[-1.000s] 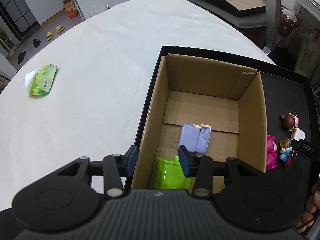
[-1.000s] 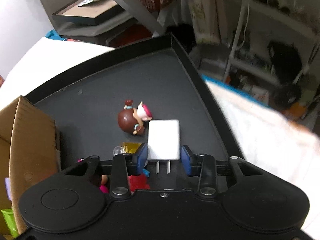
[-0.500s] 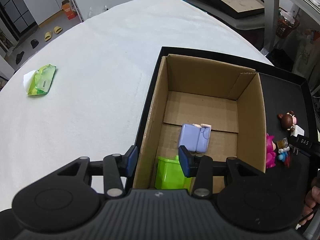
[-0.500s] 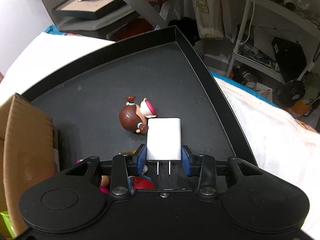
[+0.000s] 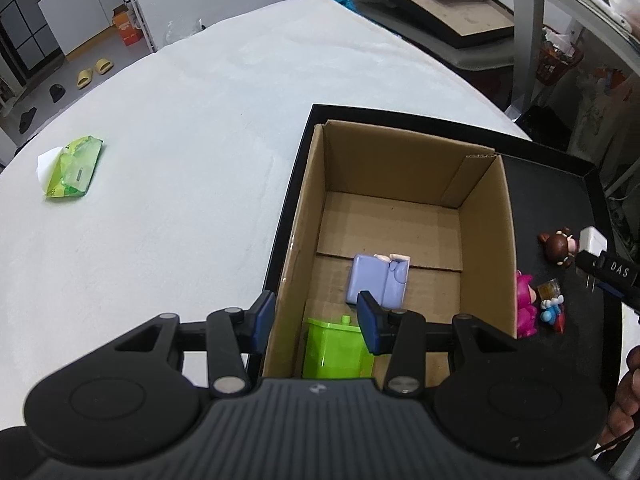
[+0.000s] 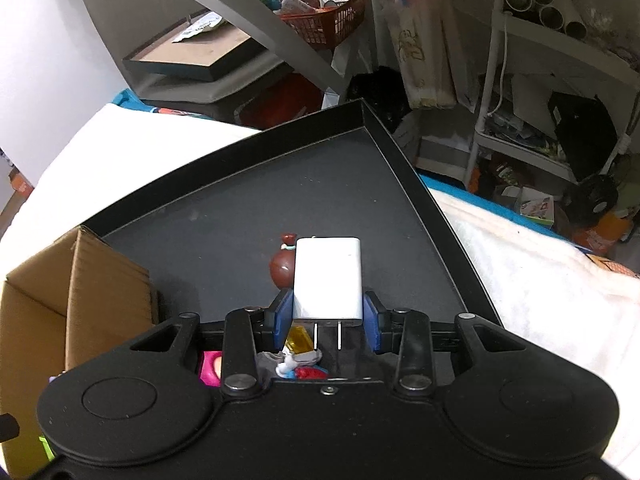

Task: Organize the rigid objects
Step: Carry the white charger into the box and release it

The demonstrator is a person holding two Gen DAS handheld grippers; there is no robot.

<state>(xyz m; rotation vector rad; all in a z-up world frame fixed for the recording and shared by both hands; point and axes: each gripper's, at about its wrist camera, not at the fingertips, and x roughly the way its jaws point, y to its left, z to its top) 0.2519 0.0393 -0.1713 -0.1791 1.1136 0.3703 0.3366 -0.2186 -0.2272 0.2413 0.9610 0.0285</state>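
White tablecloth (image 5: 200, 128), black tray (image 6: 248, 216) on it. My right gripper (image 6: 326, 322) clamps a white two-prong charger (image 6: 328, 280) above the tray; left gripper (image 5: 316, 322) jaws apart, empty, straddling the cardboard box (image 5: 486, 240) wall.

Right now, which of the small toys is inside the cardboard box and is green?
The green bin-shaped toy at the near end of the cardboard box. The other toy in the box is lilac; the pink figure lies outside on the black tray.

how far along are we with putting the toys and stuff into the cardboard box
Partly done. Already in the cardboard box: a purple toy and a green toy. In hand: the right gripper is shut on the white charger. Left on the black tray: brown-haired doll, pink figure, small blue figure.
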